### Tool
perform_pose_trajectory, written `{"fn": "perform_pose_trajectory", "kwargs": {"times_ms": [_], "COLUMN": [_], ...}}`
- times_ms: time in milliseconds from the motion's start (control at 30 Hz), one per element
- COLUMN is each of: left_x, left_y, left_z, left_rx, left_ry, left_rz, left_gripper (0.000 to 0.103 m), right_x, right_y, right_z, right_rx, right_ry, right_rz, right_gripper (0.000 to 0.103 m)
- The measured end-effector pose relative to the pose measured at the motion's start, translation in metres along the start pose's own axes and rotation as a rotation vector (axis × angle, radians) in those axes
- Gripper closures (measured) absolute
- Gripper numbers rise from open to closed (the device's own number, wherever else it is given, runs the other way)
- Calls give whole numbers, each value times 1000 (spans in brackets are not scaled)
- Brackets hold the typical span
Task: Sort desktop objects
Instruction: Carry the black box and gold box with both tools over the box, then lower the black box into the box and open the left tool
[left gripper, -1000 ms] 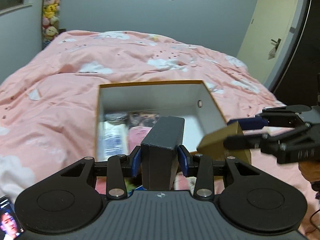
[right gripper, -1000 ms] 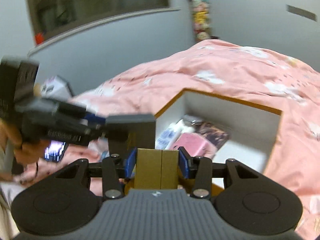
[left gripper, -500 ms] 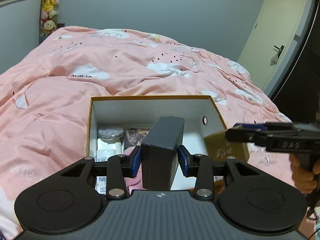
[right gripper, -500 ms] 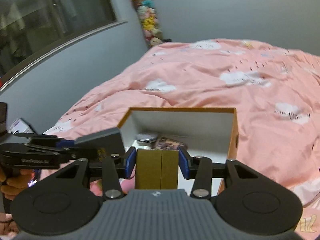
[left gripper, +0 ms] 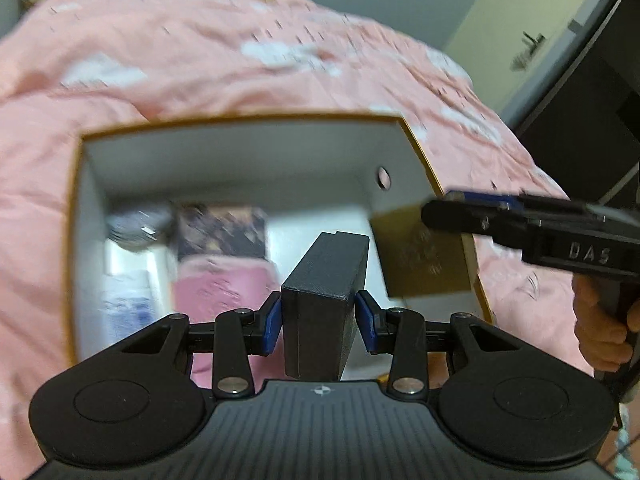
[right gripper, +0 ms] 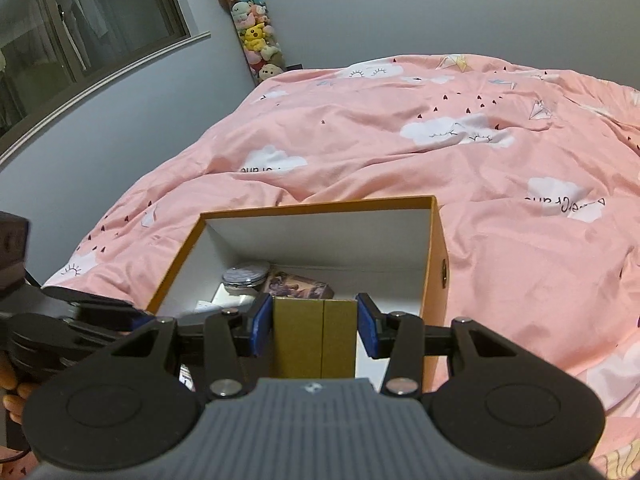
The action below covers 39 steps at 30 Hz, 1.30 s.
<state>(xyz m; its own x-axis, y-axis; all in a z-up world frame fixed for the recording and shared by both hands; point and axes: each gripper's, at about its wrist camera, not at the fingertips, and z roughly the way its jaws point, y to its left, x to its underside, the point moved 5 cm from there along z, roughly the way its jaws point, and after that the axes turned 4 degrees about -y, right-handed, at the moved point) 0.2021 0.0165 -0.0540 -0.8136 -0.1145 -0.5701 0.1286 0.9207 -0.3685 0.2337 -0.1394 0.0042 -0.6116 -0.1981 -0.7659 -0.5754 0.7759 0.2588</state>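
- Pink cloud-print bedding [right gripper: 460, 152] fills a grey-walled bedroom, with a column of plush toys [right gripper: 256, 36] at 11 o'clock in the right wrist view and a pale door [left gripper: 532, 36] at 1 o'clock in the left.
- Clamped between the blue pads of the left gripper [left gripper: 319, 322] is one black box [left gripper: 322, 300], held upright by its two broad faces, above the near part of the open carton.
- Gripped likewise by the right gripper [right gripper: 315, 330] is one gold box [right gripper: 314, 338], held over the carton's near right corner; in the left wrist view it hangs at 3 o'clock, against the carton's right wall.
- Both boxes are judged stiff, light cardboard with smooth faces; flat sides give the pads good purchase, though a hard squeeze could dent them.
- One orange-edged, white-lined carton [right gripper: 434, 248] is seen on the bed, a single round hole [left gripper: 383, 176] in its right wall.
- Inside, a round tin [right gripper: 245, 274] is seen at 10 o'clock, a dark printed packet [right gripper: 300, 286] just beside it, a pink item [left gripper: 222, 284] nearer, and a white-and-blue packet [left gripper: 128, 300] along the left wall; four items are counted, blur permitting.
- Two grippers are counted, and a hand behind each: one [left gripper: 600, 332] at 3 o'clock in the left wrist view, one [right gripper: 12, 394] at 8 o'clock in the right.
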Motion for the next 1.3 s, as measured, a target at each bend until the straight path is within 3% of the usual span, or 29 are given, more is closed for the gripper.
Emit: {"fn": "perform_pose_trajectory", "kwargs": {"times_ms": [200,467,600,900,1167,1300], "left_x": [2,3,5,15,19,24], "left_y": [9,7,12,14,13,19], "left_z": [31,58,69,62,63,68], "left_rx": [73,176,187,32,109,230], "left_ry": [124,216,249,239,289,301], "left_rz": [-44,-78,-107,-8,-57,-214], "left_gripper": [62,64,65,60,59,59], "right_x": [-3,-5,-5,-1,1,1], "right_y": [-3,-4,-6,-8,-8,-10], "right_z": [5,10,13,15,14,13], "right_rx": [13,12,20,21,21,21], "right_ry": [-3,-4,1,3,-6,-9], "right_rz": [-23,-25,-31,-32,-31,-22], "right_gripper": [56,56,56,56,56,56]}}
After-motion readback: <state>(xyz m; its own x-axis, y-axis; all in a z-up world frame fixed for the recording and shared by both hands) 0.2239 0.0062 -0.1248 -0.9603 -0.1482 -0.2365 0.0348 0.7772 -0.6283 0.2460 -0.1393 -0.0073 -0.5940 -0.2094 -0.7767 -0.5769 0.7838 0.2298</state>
